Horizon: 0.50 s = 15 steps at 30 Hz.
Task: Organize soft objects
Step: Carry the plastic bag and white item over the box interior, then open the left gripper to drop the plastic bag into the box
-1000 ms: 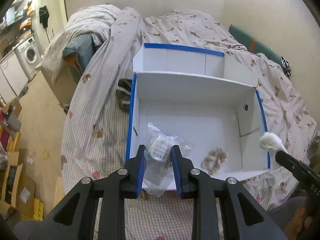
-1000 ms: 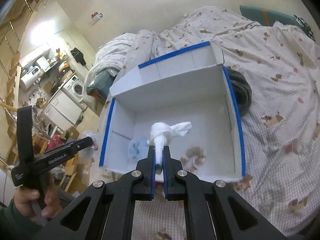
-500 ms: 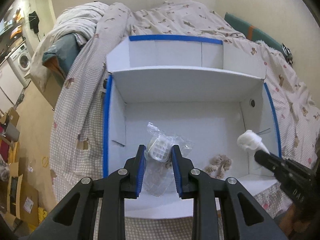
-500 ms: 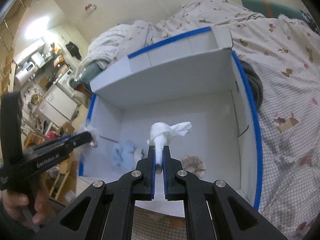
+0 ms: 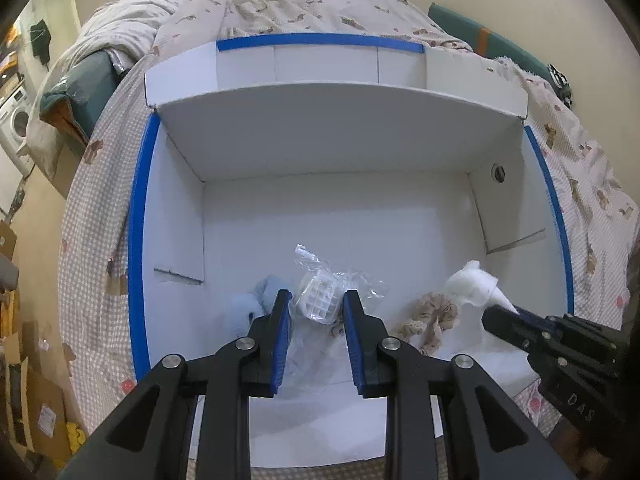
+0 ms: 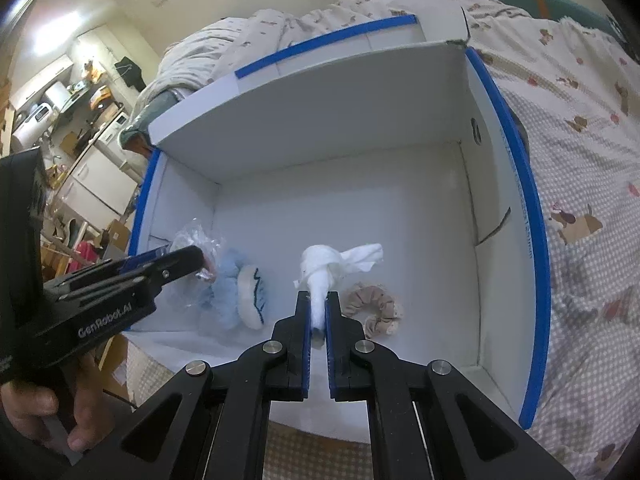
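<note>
A white box with blue-taped rims point(image 5: 138, 216) point(image 6: 532, 240) lies open on the bed. My left gripper point(image 5: 316, 304) is shut on a clear plastic bag holding a white gridded item point(image 5: 320, 300), low inside the box. In the right wrist view the same bag point(image 6: 196, 244) shows at the left gripper's tip. My right gripper point(image 6: 318, 304) is shut on a knotted white cloth point(image 6: 328, 268) point(image 5: 474, 284), also inside the box. On the box floor lie a light blue plush item point(image 6: 242, 292) point(image 5: 248, 308) and a beige scrunchie point(image 6: 376, 308) point(image 5: 432, 316).
The box sits on a checked duvet with a dog print point(image 6: 580, 184). A teal pillow point(image 5: 480, 36) lies at the bed's far right. Left of the bed are cardboard boxes on the floor point(image 5: 36, 408) and a washing machine point(image 5: 14, 120). A hand point(image 6: 44, 412) holds the left gripper's handle.
Both grippers have come down and forward into the box, each still gripping its item. The blue plush item has come into the left wrist view beside the fingers.
</note>
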Available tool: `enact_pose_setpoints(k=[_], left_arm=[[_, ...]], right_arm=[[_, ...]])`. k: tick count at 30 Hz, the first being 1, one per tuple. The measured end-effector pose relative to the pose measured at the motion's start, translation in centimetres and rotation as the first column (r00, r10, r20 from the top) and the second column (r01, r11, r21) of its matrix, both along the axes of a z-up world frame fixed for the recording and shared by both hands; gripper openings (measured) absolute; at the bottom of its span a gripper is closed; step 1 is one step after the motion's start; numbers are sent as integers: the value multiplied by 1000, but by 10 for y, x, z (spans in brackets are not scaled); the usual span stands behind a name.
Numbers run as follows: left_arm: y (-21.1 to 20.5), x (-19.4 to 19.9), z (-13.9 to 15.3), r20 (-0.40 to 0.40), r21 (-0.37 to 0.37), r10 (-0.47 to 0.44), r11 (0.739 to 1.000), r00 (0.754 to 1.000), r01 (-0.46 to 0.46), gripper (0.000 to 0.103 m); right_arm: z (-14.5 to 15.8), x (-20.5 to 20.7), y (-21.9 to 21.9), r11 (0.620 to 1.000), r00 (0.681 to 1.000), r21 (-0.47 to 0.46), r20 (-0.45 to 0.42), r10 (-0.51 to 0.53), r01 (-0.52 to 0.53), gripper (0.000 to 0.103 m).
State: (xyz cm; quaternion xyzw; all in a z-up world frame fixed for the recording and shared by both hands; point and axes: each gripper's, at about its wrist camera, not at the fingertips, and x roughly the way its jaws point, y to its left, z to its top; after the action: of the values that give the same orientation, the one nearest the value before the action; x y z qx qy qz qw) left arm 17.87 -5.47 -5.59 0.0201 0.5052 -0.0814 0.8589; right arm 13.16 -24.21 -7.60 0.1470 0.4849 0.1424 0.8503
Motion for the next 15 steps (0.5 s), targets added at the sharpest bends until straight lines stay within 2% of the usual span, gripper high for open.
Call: enact_pose_setpoints(k=[15], left_arm=[[1,-9,-12,-8,21,-5,1000,1000,5,23]], right_arm=[[-17,7,9,999,998,-38,-56,9,-11,8]])
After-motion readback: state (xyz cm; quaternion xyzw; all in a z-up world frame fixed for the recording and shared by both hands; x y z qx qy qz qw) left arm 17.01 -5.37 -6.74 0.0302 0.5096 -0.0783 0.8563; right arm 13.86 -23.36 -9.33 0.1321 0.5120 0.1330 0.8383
